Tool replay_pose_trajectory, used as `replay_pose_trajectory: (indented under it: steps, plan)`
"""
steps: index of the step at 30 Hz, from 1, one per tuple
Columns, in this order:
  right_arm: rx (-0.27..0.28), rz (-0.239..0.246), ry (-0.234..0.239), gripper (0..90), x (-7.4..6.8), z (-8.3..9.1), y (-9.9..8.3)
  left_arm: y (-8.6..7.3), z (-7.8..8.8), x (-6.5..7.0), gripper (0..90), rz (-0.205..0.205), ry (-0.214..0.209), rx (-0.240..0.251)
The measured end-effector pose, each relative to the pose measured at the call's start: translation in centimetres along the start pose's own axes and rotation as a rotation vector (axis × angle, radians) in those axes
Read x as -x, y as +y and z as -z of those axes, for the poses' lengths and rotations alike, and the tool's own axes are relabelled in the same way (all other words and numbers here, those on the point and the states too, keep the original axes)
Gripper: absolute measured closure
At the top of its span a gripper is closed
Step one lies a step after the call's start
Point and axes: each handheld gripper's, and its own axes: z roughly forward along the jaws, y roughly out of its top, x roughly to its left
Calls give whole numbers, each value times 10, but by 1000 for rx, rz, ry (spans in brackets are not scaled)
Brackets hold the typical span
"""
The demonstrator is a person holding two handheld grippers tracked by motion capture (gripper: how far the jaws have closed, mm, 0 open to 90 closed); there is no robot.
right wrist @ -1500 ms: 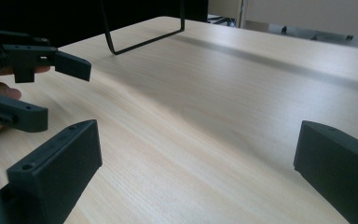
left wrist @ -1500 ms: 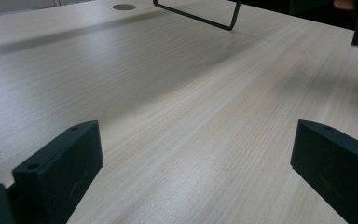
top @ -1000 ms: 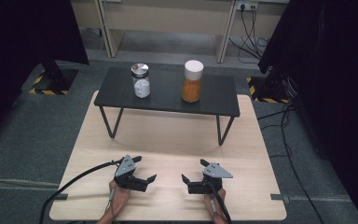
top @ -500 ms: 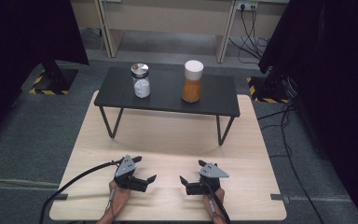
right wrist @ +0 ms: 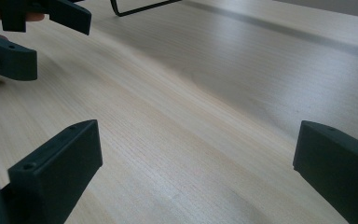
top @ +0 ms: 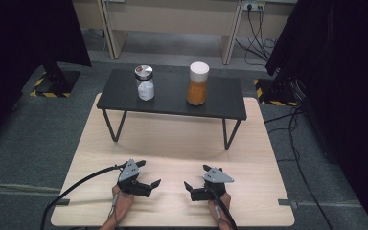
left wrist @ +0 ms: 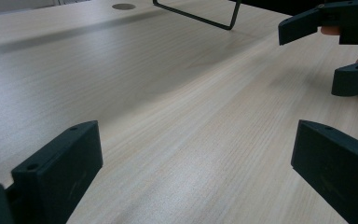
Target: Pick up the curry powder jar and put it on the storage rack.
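Resting low on the table [top: 172, 143], left gripper [top: 148, 175] and right gripper [top: 195, 178] are gaping wide, empty, facing each other; both jars [top: 144, 82] [top: 197, 83] are standing well beyond on the shelf [top: 220, 103]. Left gripper view: jaws are spreading wide over bare wood. Right gripper view: same, holding nothing.

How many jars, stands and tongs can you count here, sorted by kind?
Jars: 2, a silver-lidded jar with white contents and a white-lidded jar with orange contents.
Black stands: 1, the low black stand bearing both jars.
Tongs: 2, the left tongs and the right tongs, both open on the wooden table.
Total: 5.
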Motion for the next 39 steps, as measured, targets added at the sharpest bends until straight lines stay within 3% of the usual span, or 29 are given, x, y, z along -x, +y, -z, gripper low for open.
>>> replay_pose_trajectory:
  steps: [39]
  plan:
    - [3,-4,10,10,2,0,0,0,0,0,10,-2,2,1]
